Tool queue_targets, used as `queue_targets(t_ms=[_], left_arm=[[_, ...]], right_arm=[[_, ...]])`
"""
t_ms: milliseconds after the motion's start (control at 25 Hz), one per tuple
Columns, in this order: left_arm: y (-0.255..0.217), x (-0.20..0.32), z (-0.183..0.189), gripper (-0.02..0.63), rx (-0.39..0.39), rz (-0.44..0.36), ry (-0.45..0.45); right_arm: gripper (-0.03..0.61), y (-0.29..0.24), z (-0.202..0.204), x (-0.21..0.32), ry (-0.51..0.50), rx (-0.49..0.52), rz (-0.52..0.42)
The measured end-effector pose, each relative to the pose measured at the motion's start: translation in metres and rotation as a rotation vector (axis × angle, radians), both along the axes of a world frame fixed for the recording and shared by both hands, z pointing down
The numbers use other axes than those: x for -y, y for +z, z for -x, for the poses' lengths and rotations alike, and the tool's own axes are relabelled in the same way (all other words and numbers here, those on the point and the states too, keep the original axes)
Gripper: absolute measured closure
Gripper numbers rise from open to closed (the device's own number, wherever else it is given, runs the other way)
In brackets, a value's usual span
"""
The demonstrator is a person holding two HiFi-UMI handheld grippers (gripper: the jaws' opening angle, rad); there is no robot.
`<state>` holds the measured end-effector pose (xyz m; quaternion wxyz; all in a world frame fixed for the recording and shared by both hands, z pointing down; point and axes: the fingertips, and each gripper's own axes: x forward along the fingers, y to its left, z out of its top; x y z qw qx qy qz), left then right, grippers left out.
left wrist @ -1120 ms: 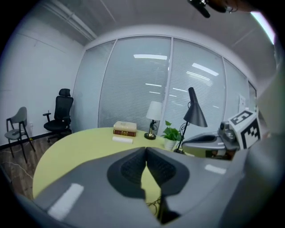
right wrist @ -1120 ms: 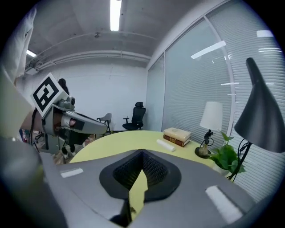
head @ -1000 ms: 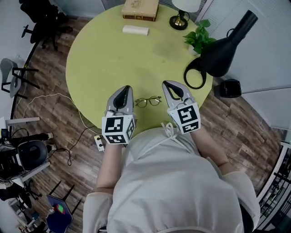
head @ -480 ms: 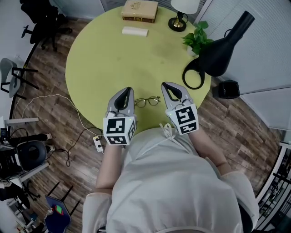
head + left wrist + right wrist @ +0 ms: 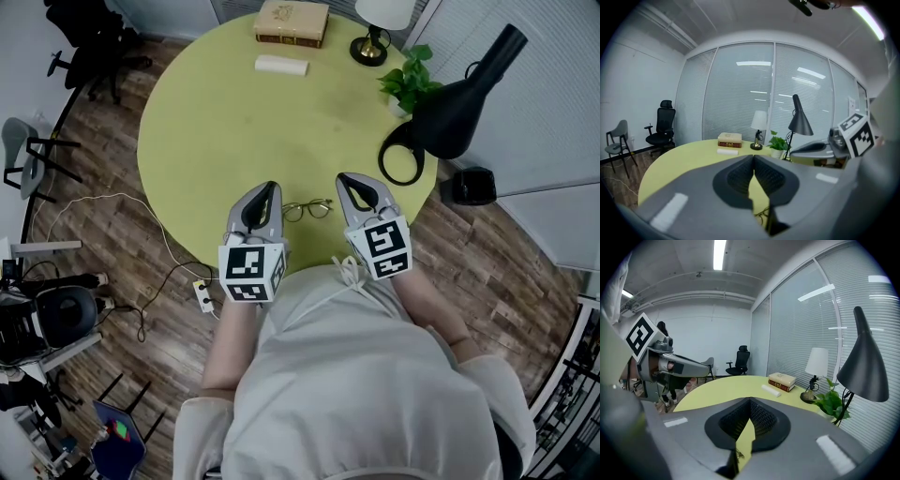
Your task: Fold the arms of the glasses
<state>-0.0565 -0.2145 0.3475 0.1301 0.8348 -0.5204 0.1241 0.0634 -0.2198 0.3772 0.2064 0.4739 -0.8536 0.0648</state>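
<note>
Hardly anything moved, left gripper (image 5: 269, 187) and right gripper (image 5: 344, 177) fingers clenched empty, flanking glasses (image 5: 307, 209), black lamp (image 5: 459, 103) beyond

A round yellow-green table (image 5: 234, 122) stands on a dark wood-plank floor (image 5: 103, 234). At its far edge are a small table lamp with a white shade (image 5: 375, 28), a thick book (image 5: 292, 21) and a potted plant (image 5: 410, 80) to the right. A black lamp with a cone shade (image 5: 459, 103) rises just beside the table's right rim. A black office chair (image 5: 661, 124) and a grey chair (image 5: 618, 138) stand on the left, near a plain white wall (image 5: 642, 89). Behind the table, glass panels with closed blinds (image 5: 754, 89) reflect ceiling lights. A lit strip light (image 5: 720, 254) runs along the ceiling. A white cable (image 5: 103, 202) trails over the floor on the left.
</note>
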Motion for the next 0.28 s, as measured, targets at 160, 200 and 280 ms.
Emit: queue_targets(t_ms=[160, 200, 280], left_arm=[[0.0003, -0.0001, 0.0013, 0.606, 0.002, 0.000, -0.004], [0.0005, 0.0002, 0.0018, 0.606, 0.002, 0.001, -0.006], [0.0011, 0.0008, 0.0025, 0.606, 0.003, 0.002, -0.010]], right_arm=[[0.580, 0.0026, 0.0022, -0.0018, -0.011, -0.004, 0.010], [0.580, 0.0033, 0.0030, -0.0019, -0.015, -0.005, 0.014], [0.580, 0.0048, 0.0043, -0.0021, -0.026, -0.008, 0.023]])
